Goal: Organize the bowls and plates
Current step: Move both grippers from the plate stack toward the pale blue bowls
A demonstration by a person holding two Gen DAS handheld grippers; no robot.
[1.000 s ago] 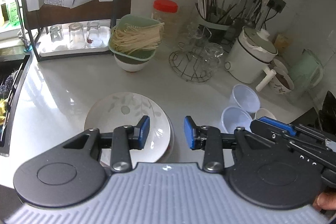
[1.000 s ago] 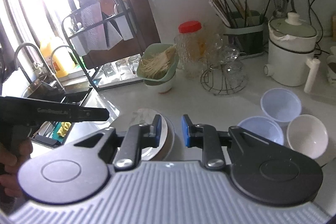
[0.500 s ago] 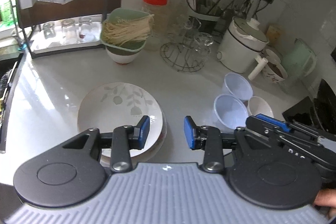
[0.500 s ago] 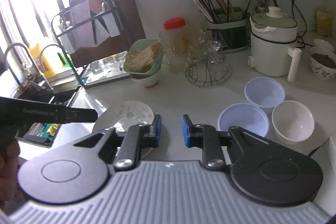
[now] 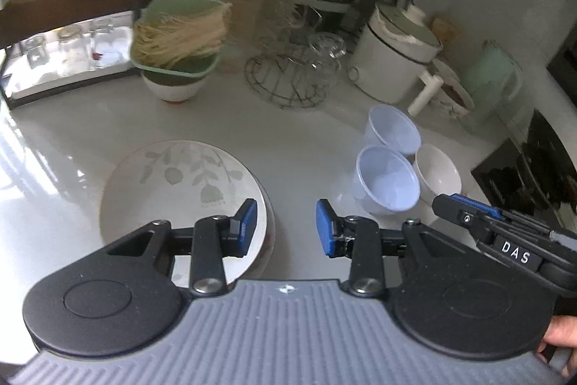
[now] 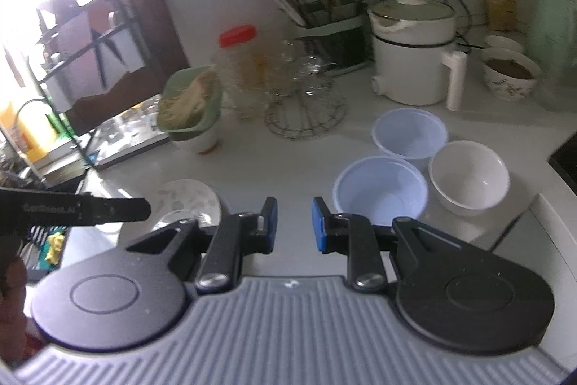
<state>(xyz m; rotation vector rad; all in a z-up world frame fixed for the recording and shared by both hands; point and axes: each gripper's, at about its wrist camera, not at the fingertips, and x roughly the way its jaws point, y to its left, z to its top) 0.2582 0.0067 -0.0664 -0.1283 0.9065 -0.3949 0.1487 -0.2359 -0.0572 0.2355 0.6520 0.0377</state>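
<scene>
1. Left wrist view: the white round plate with a grey leaf print [image 5: 180, 190] lies flat on the white glossy desk [image 5: 299, 132], seemingly on top of another plate whose darker rim peeks out at its right edge. Three bowls cluster well to its right, touching or nearly so: two pale blue plastic bowls [image 5: 389, 183] and one white ceramic bowl [image 5: 438, 177].
2. The left hand-held gripper [image 5: 285, 228] hovers released, jaws parted and empty, above the plate's near-right rim. The right hand-held gripper [image 6: 294, 222] is likewise released and empty, jaws only narrowly apart, aimed just left of the nearer blue bowl [image 6: 380, 192].
3. The step in hand looks like an approach. To do it well, each gripper should come down onto a rim edge-on, one finger inside and one outside, and close gently; the right jaws may need widening first.
4. The plate's near edge is hidden behind the left gripper. How many plates are stacked cannot be told. The background is motion-blurred.
</scene>
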